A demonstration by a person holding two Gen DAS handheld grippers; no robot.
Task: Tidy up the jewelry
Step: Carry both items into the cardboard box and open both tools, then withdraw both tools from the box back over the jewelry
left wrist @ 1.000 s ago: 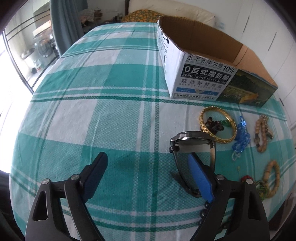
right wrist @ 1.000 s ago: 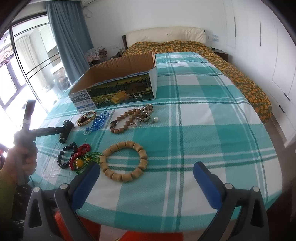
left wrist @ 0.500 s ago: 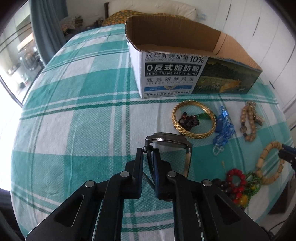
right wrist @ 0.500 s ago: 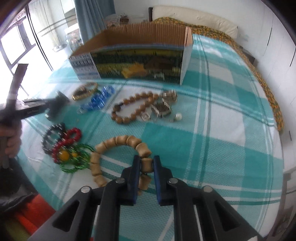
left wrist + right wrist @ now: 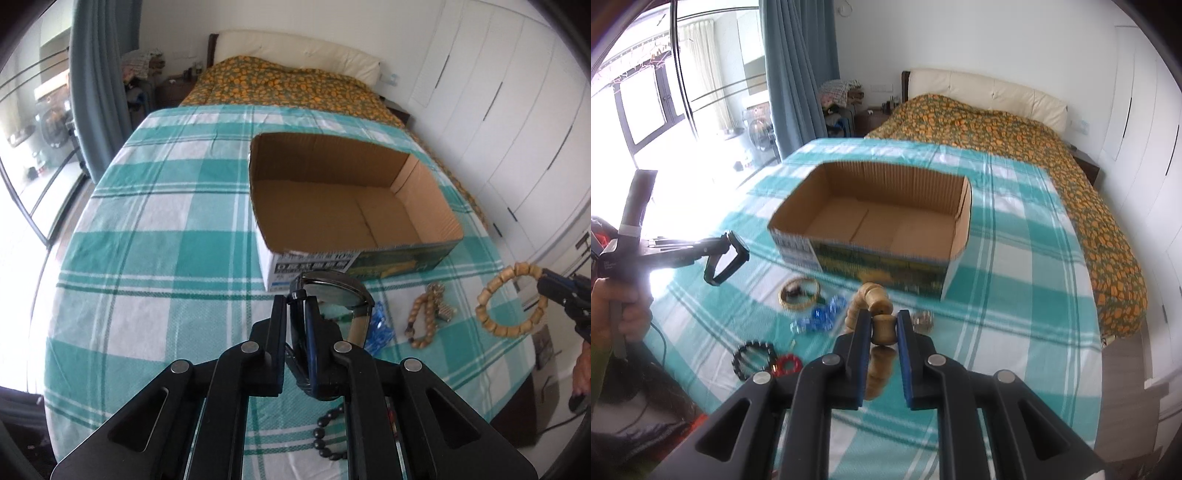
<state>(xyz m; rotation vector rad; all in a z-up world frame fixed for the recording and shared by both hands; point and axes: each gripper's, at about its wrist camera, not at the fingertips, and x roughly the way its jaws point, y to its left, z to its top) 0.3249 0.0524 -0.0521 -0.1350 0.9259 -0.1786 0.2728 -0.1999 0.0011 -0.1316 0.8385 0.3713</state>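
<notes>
The counter [image 5: 155, 236], under a teal and white checked cloth, carries an open cardboard box [image 5: 354, 218] whose brown floor shows bare. Loose pieces lie on the cloth in front of the box: a gold bangle [image 5: 799, 290], a blue crystal strand [image 5: 822, 317], a black bead bracelet [image 5: 753, 356] and a red one [image 5: 786, 363]. The left claw [image 5: 296, 308] is clenched on the strap of a dark wristwatch [image 5: 332, 291], held in the air just short of the box. The right claw [image 5: 884, 329] is clamped on one bead of a wooden bead bracelet [image 5: 511, 304], its tan loop dangling off the cloth. Both grips look thin: the watch hangs by its strap edge and could twist out; the bracelet's elastic could let the pinched bead slip, dropping it outside the box
</notes>
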